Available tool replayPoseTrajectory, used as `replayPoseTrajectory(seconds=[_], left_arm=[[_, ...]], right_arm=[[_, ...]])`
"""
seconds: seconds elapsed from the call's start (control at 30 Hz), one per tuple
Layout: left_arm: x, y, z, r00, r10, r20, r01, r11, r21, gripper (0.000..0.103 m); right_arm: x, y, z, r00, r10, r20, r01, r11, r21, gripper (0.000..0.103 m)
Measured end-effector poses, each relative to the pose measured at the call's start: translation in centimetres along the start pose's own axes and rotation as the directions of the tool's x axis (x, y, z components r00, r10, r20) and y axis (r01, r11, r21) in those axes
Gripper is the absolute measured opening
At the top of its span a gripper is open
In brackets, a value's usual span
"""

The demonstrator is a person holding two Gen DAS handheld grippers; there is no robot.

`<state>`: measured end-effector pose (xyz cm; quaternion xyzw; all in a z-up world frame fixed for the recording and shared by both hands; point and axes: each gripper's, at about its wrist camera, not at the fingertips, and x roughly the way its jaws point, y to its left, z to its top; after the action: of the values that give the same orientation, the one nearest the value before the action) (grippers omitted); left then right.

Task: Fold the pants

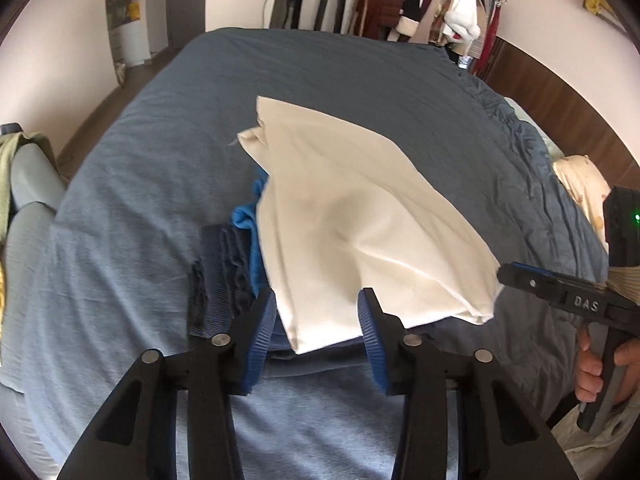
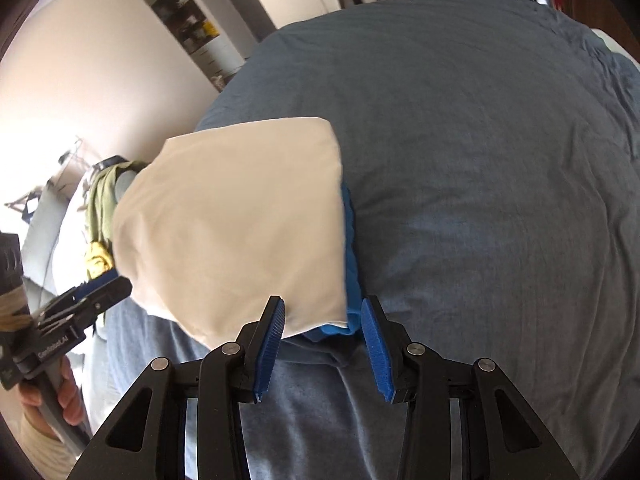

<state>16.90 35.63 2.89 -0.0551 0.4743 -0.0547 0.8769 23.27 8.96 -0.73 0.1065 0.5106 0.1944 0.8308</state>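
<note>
Nearest to me in the left wrist view, my left tool (image 1: 318,320) has its blue-padded fingers spread apart, and the near corner of the cream pants (image 1: 352,224) hangs down between them without either pad pressing on the cloth. In the right wrist view my right tool (image 2: 323,322) is likewise spread apart, with the near edge of the same pants (image 2: 236,232) dropping just in front of its left pad (image 2: 271,344) and a strip of bright blue garment (image 2: 352,280) showing between the fingers. Seen from the left view, that right tool (image 1: 520,276) sits at the right corner of the cream cloth, touching or just beside it, and my right hand (image 1: 600,364) grips its handle; from there I cannot tell how wide its fingers stand. The pants lie folded into a rough bundle, draped over a small pile on the bed (image 1: 160,200): the blue garment (image 1: 246,220) peeks out at the left edge, and a darker ribbed blue cloth (image 1: 218,272) lies just left of that. Beyond the pile the wrinkled blue-grey bedspread stretches away. Far off, against the wall past the bed, a rack of hanging clothes (image 1: 432,4) stands on the right.
</note>
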Motion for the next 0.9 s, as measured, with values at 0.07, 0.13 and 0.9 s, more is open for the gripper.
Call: replayPoseTrajectory(seconds=[0.07, 0.13, 0.9], left_arm=[[0.2, 0.0, -0.2, 1.000, -0.012, -0.005, 0.012, 1.000, -0.001, 0.041], [0.2, 0.0, -0.4, 1.000, -0.018, -0.014, 0.018, 1.000, -0.011, 0.035], [-0.9, 0.1, -1.2, 0.992, 0.071, -0.106, -0.069, 0.997, 0.027, 0.003]], right_arm=[[0.2, -0.2, -0.1, 1.000, -0.010, 0.008, 0.010, 1.000, 0.007, 0.040], [0.2, -0.2, -0.1, 1.000, -0.017, 0.014, 0.017, 1.000, -0.006, 0.040], [1.9, 0.1, -1.6, 0.994, -0.104, -0.035, 0.101, 0.992, -0.080, 0.040]])
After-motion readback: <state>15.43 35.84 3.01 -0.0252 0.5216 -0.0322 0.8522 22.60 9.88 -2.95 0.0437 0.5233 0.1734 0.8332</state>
